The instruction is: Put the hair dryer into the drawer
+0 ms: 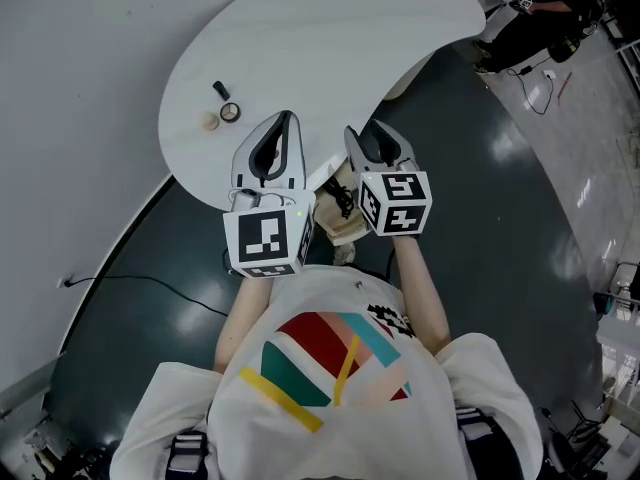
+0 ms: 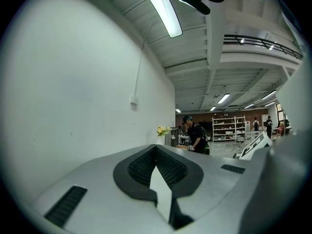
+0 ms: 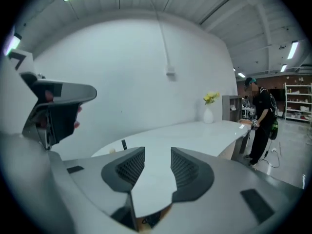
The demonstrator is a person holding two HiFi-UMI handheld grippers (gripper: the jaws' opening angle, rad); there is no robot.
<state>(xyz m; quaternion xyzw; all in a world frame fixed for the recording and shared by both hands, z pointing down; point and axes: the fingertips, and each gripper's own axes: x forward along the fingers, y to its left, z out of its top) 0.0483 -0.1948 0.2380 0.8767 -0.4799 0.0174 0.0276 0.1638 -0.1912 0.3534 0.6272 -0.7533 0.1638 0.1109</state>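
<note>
holds left gripper (image 1: pixel 284 120) pinched shut, empty, over white table (image 1: pixel 330 38); holds right gripper (image 1: pixel 368 136) beside it, jaws partly apart, nothing between. shows a cream, black-corded shape, seemingly the hair dryer (image 1: pixel 340 216), below the table edge.

Curved white tabletop (image 1: pixel 330 38), smooth, kidney-shaped, set close against plain pale-grey wall (image 2: pixel 73 82). Dark glossy grey floor (image 1: pixel 500 228) with lamp reflections; thin black cable (image 1: pixel 130 277) lying across it. White vase with yellow flowers (image 3: pixel 209 112) at far end of tabletop. Long white ceiling strip light (image 2: pixel 161 9) overhead. Dark mezzanine railing (image 2: pixel 258 42) high up. White open shelving racks (image 2: pixel 226 129) far back.
</note>
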